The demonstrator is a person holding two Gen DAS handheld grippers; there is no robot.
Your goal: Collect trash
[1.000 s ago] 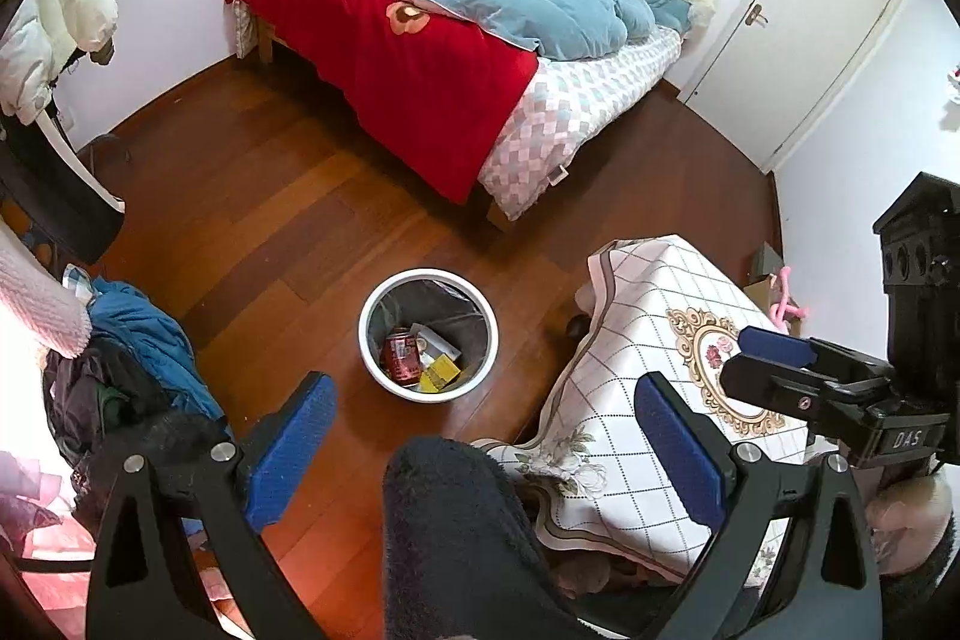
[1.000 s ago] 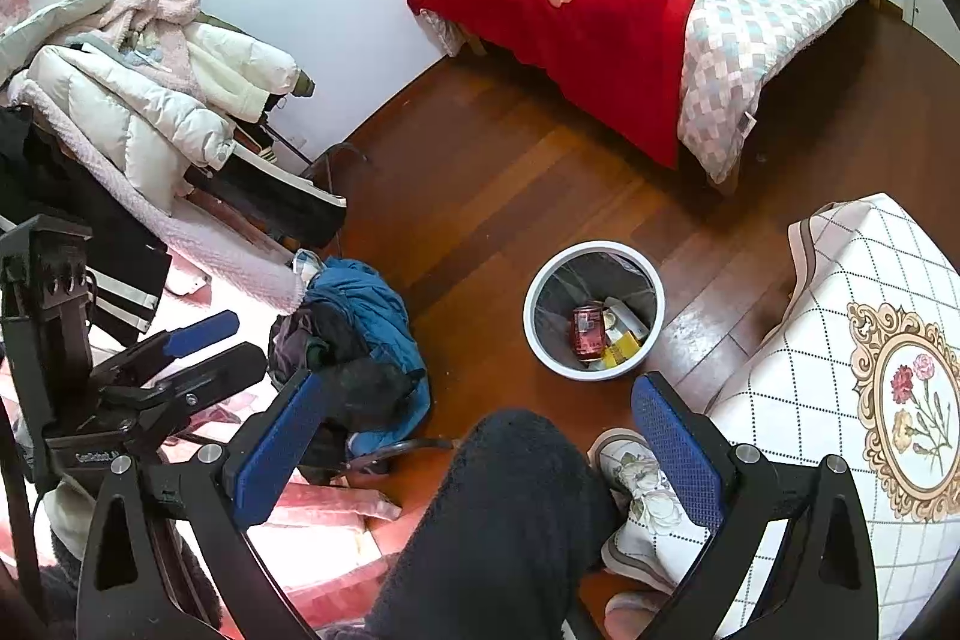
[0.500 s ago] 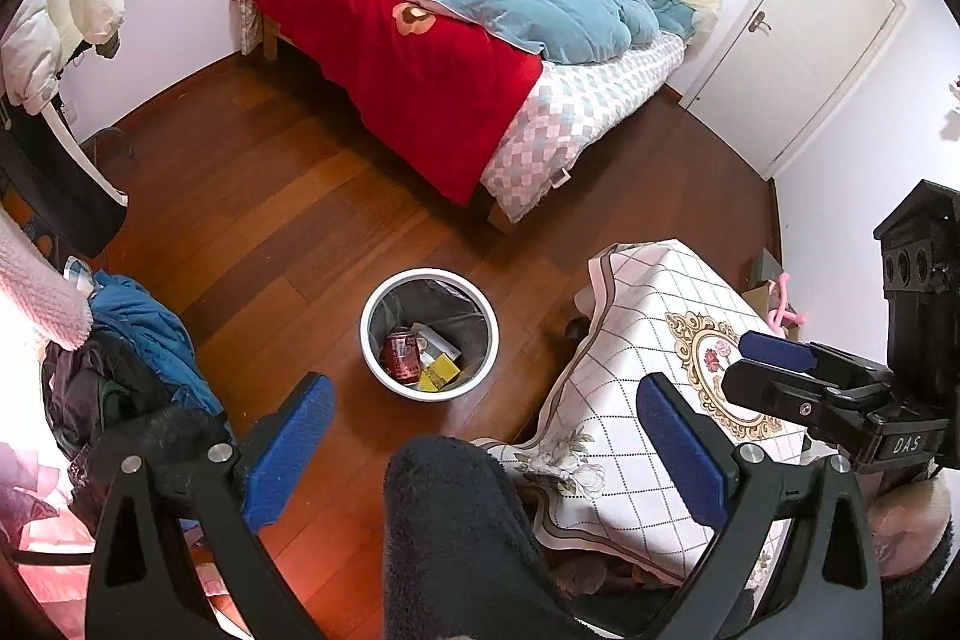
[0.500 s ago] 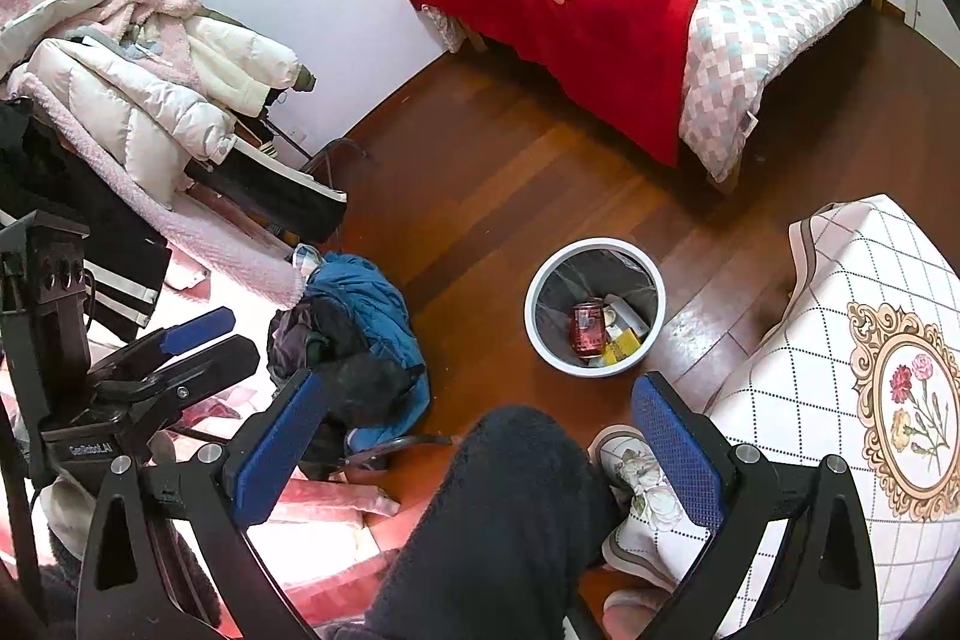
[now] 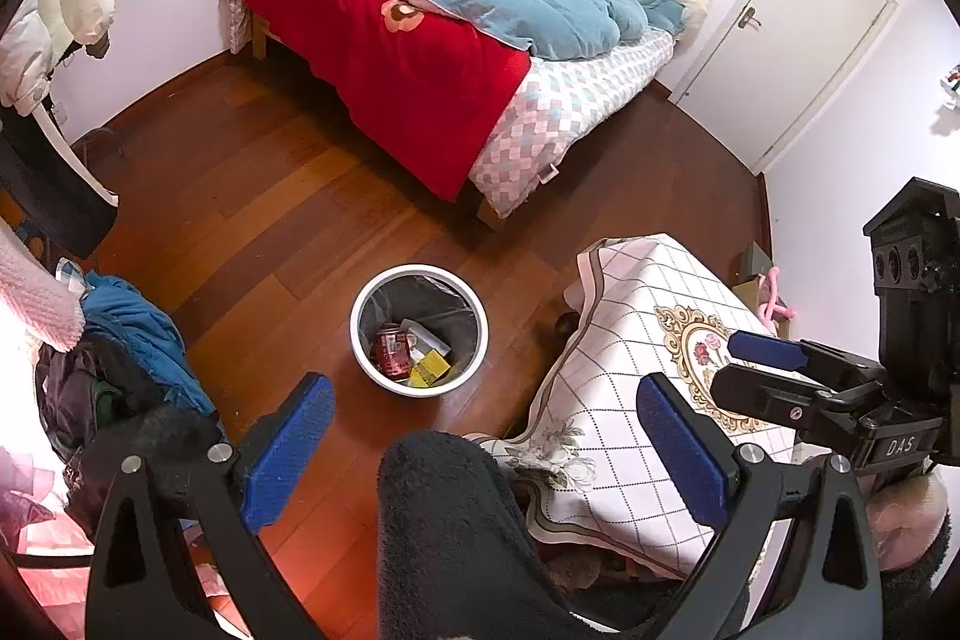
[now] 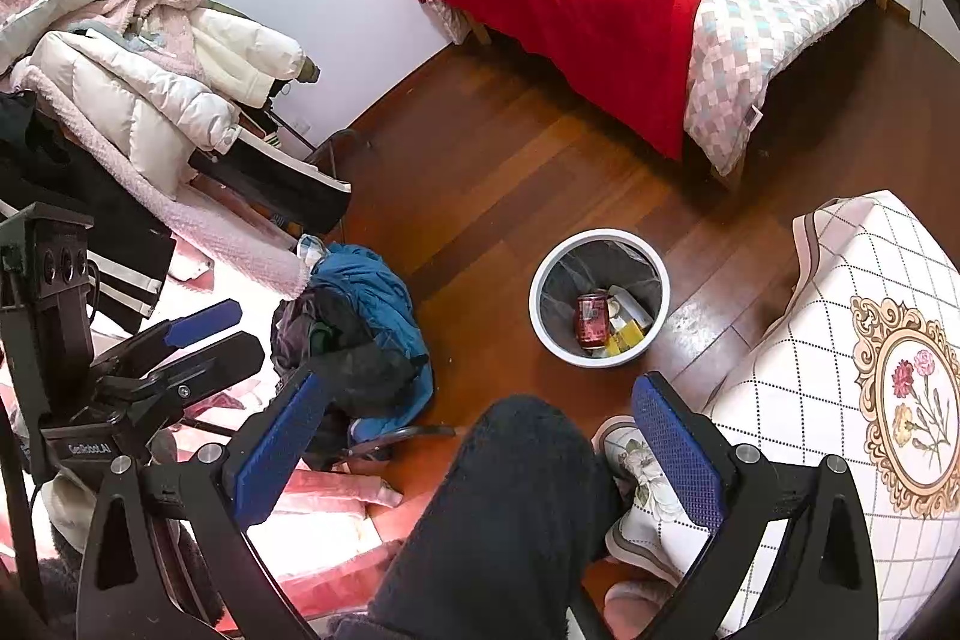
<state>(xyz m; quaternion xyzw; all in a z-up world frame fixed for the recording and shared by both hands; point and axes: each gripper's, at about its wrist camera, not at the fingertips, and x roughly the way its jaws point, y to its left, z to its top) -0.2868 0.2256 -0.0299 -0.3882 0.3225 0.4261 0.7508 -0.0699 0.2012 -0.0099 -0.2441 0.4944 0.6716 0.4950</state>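
Observation:
A white round trash bin [image 5: 367, 352] with a dark liner stands on the wooden floor; it also shows in the right wrist view [image 6: 543, 334]. Inside lie a red can [image 5: 391, 352], a yellow box [image 5: 431, 367] and a white carton [image 5: 425, 335]. My left gripper [image 5: 480, 445] is open and empty, held high above the floor near the bin. My right gripper [image 6: 480, 445] is open and empty too, also high above the floor. Each gripper shows at the edge of the other's view. A dark-trousered knee [image 5: 444, 532] sits between the fingers.
A bed [image 5: 468, 58] with red and blue blankets stands at the far wall. A table with a white checked cloth [image 5: 648, 376] is right of the bin. A pile of clothes [image 6: 354, 334] and hung jackets [image 6: 138, 70] are to the left. A white door [image 5: 798, 34] is far right.
Both views shifted very slightly; the grippers stay open and the bin and its contents have not moved.

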